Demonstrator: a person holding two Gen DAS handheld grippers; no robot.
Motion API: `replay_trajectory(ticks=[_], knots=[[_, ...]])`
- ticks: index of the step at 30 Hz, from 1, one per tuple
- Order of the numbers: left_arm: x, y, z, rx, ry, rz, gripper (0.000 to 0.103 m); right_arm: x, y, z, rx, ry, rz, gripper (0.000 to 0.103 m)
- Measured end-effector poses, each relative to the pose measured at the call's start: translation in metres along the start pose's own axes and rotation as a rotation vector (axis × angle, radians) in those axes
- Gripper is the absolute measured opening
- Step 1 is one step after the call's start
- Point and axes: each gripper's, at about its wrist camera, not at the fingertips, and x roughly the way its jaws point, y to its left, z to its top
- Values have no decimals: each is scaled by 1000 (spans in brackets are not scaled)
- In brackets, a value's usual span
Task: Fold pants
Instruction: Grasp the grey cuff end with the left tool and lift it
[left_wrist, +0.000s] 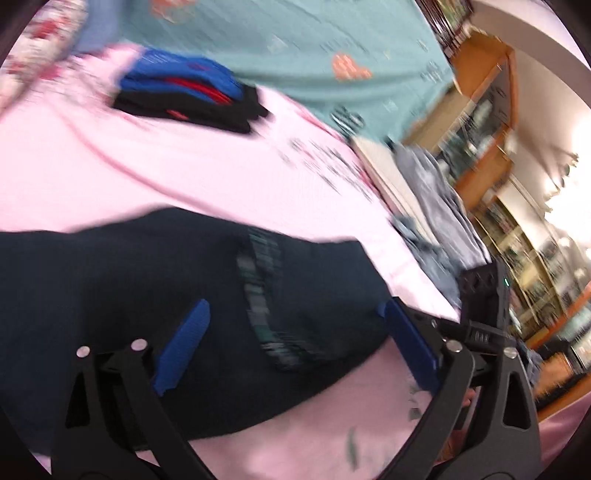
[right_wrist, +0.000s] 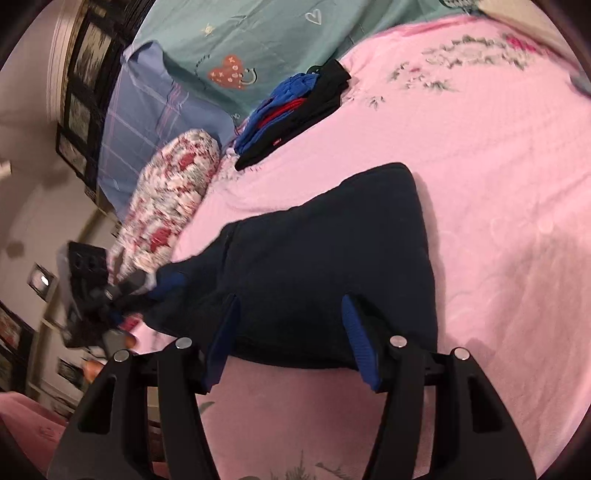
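Both tongs, left (left_wrist: 295, 325) and right (right_wrist: 291, 314), wide apart over dark pants (right_wrist: 325, 258).

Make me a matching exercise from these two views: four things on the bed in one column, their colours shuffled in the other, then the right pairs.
Things:
1. pants
2. blanket
3. folded clothes pile
4. bolster pillow

Colours:
A. pink
B. white with red flowers
C. dark navy
D. blue, red and black

Pairs: 1-C, 2-A, 3-D, 4-B
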Motion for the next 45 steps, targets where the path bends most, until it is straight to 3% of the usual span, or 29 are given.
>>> replay_trajectory(ticks=[4, 8, 14, 20, 25, 30, 33, 36, 37, 39, 41, 45], knots=[[-45, 41, 2, -61, -50, 224, 100, 3, 38, -8, -196, -34, -152, 59], [-88, 80, 1, -153, -89, 402, 100, 18, 84, -21, -360, -35, -92, 62], [-142, 132, -6, -309, -166, 524, 100, 59, 159, -35, -582, 71, 26, 62], [-163, 166, -17, -398, -159, 527, 100, 100, 226, -44, -708, 172, 170, 62], [-168, 178, -19, -406, -147, 525, 100, 140, 279, -53, -808, 231, 192, 62], [-166, 181, -17, -374, -117, 521, 100, 180, 321, -71, -1011, 209, 67, 62], [-168, 185, -17, -375, -111, 490, 100, 201, 323, -73, -1018, 271, 50, 62], [-171, 191, -17, -382, -104, 464, 100, 219, 322, -79, -1049, 304, -19, 62], [-172, 194, -16, -393, -104, 446, 100, 219, 321, -79, -1049, 304, -18, 60], [-174, 198, -15, -409, -106, 408, 100, 221, 319, -75, -1044, 275, -57, 35], [-175, 200, -13, -423, -111, 367, 100, 221, 313, -65, -978, 289, -24, 23], [-171, 203, -12, -454, -107, 266, 100, 211, 307, -53, -901, 255, 32, 19]])
